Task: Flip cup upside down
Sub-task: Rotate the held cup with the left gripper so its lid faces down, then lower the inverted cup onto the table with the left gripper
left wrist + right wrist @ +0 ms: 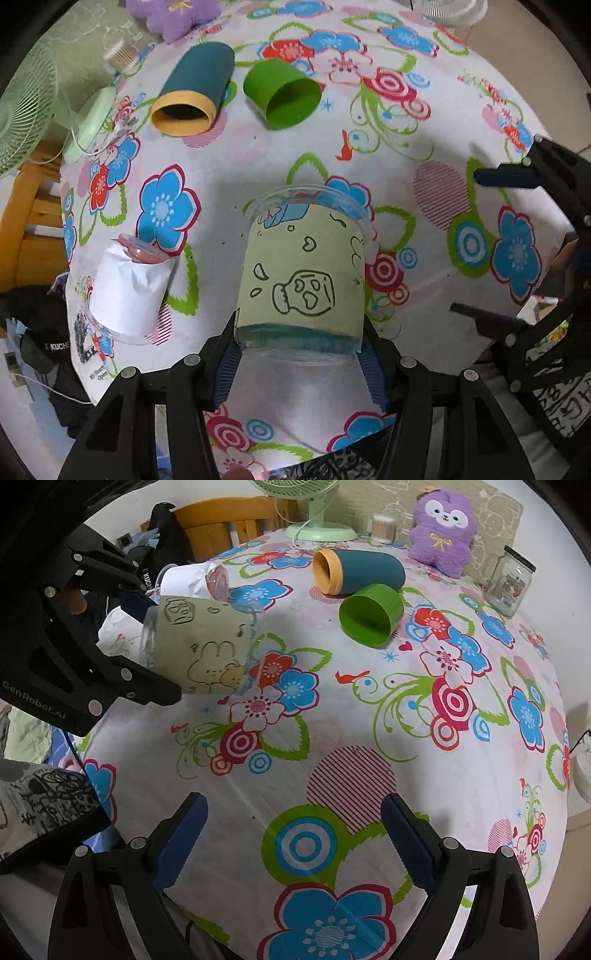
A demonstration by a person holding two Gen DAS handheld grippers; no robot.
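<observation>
My left gripper (pixel 299 354) is shut on a clear cup with a pale green cartoon sleeve (pixel 303 273). It grips the cup near its base and holds it tilted over the floral tablecloth, with the rim pointing away. In the right wrist view the same cup (pixel 199 650) lies nearly sideways in the left gripper (pixel 147 650), above the table's left edge. My right gripper (pixel 295 842) is open and empty over the near part of the table; it also shows in the left wrist view (pixel 491 243) at the right.
A white-sleeved cup (pixel 125 291) lies tilted at the left. A teal tumbler with a yellow rim (pixel 192 88) and a green cup (pixel 284 96) lie on their sides farther back. A purple plush (pixel 441 528), a glass jar (pixel 508 583) and a green fan (pixel 314 513) stand at the far edge.
</observation>
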